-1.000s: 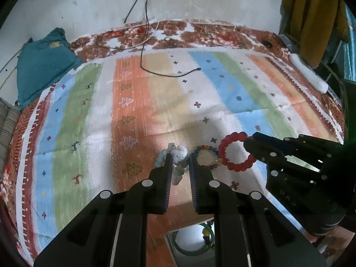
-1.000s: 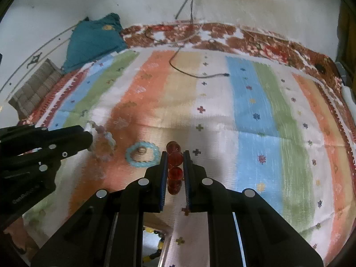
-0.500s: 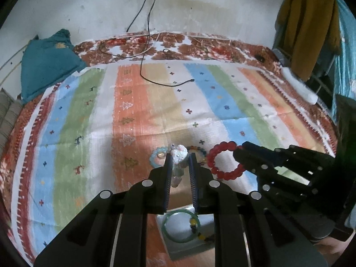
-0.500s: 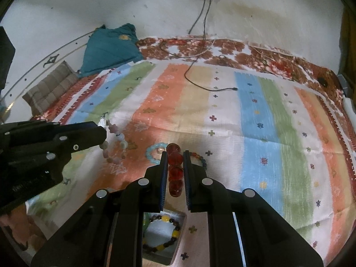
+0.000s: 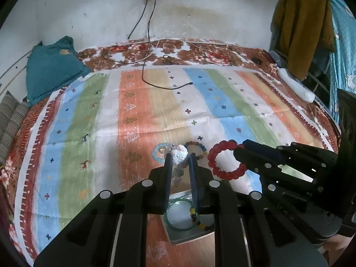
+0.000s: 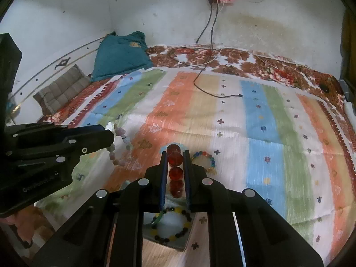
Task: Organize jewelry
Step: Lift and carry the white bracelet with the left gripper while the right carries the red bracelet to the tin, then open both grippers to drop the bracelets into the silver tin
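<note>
My left gripper [image 5: 179, 159] is shut on a pale pink and white bead bracelet [image 5: 179, 154], which hangs from it in the right wrist view [image 6: 118, 146]. My right gripper [image 6: 175, 155] is shut on a red bead bracelet [image 6: 175, 171], seen as a full ring in the left wrist view [image 5: 224, 160]. Both are held above a striped cloth. A light blue bracelet [image 5: 159, 152] and a multicolour bead bracelet [image 5: 197, 147] lie on the cloth below. A grey tray [image 6: 175, 243] near me holds a green bangle [image 5: 175, 224] and a black and yellow bead bracelet [image 6: 175, 233].
The striped cloth [image 5: 138, 111] covers a bed against a white wall. A black cable [image 5: 155, 82] lies across its far part. A teal pillow [image 5: 49, 66] sits at the far left. Clothes [image 5: 300, 26] hang at the right.
Both grippers have risen and pulled back with their bracelets; the cloth looks farther away and the tray with the bangle has come into view below the fingers.
</note>
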Demonstrator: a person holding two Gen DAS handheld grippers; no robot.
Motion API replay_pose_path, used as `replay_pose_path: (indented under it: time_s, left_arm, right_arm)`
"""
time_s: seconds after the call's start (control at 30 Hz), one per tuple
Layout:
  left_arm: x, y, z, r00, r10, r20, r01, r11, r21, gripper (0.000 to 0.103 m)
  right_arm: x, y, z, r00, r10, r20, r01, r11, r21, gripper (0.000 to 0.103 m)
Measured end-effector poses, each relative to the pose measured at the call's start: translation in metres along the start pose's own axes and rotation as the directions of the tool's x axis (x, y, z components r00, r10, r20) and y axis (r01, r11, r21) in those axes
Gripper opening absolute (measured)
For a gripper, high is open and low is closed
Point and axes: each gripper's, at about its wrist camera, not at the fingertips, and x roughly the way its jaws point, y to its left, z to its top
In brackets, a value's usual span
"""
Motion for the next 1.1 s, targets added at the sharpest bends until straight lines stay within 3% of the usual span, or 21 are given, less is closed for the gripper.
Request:
replay_pose_path:
  time_s: [0.27,0.8,0.87,0.9,0.93,1.1]
  left_arm:
    - [-0.012,-0.009,-0.017,0.999,-0.04,0.003,0.04,0.999,-0.001,0.015]
    - [-0.02,-0.017,-0.04,0.999,-0.046,-0.012,0.046,0.999,0.007,0.015]
    - [-0.017,-0.013,-0.041,0.999,-0.033,-0.032,0.033,0.999,-0.015,0.015]
    - [-0.017,-0.011,-0.041,0.999,-0.026,-0.031,0.025,0.999,-0.023,0.015]
    - [-0.017,-0.008,-0.04,0.999,-0.018,-0.029,0.017,0.999,-0.032,0.015]
    - [-0.02,0.001,-0.039,1.0,0.022,-0.017,-0.023,0.998,-0.058,0.02]
  right_arm:
    - [-0.01,0.003,-0.015,1.0,0.022,-0.015,-0.022,1.0,-0.001,0.014]
    - [-0.019,0.012,-0.038,0.999,0.035,-0.04,-0.035,0.999,-0.007,0.015]
    - [-0.019,0.01,-0.037,0.999,0.027,-0.036,-0.027,1.0,0.005,0.021]
    - [-0.02,0.008,-0.036,0.999,0.022,-0.029,-0.022,1.0,0.015,0.032]
    - [-0.02,0.005,-0.035,0.999,0.016,-0.028,-0.016,1.0,0.027,0.035]
    - [-0.014,-0.005,-0.034,0.998,-0.002,-0.057,0.006,0.998,0.059,0.035]
